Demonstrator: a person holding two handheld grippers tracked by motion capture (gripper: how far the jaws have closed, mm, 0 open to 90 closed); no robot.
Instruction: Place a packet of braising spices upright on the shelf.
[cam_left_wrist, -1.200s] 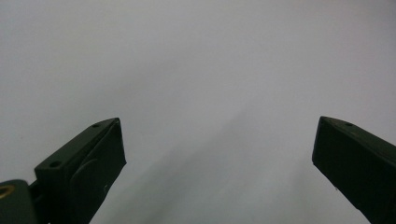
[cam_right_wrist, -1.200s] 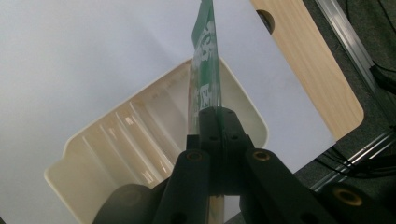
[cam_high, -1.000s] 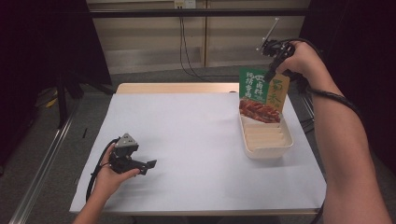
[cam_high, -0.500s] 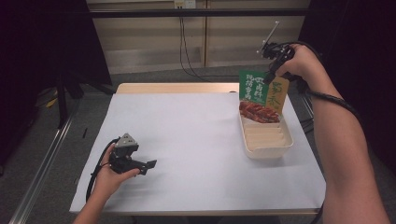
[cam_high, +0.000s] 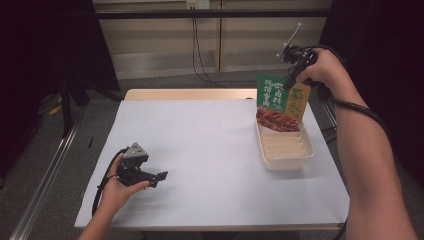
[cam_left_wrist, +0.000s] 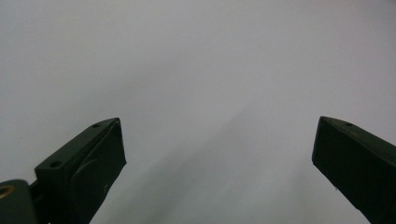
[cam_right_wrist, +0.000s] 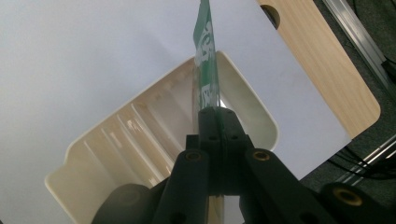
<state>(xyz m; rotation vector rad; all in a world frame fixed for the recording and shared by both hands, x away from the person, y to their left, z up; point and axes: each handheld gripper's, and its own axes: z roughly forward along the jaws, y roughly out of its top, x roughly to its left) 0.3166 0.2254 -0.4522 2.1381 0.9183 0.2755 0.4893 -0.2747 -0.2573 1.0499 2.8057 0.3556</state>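
My right gripper (cam_high: 291, 81) pinches the green-and-yellow printed food packet (cam_high: 280, 102) upright over the cream ribbed plastic tray (cam_high: 286, 150); I judge lowering follows. Left gripper (cam_high: 159, 177) gapes, holding nothing.

The tray (cam_high: 285, 150) sits on the tabletop (cam_high: 210, 150) directly beneath the right claw (cam_high: 292, 80); the food packet (cam_high: 280, 102) hangs upright from that claw into the tray; the left claw (cam_high: 157, 177) rests well apart, at the tabletop's opposite near side.

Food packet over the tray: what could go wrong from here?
The right gripper pinches only the thin top edge of the food packet, so it could slip out or swing. The packet hangs at the far end of the cream tray; released there, it might land on the rim or tip out. The left gripper rests open far off and cannot steady the tray.
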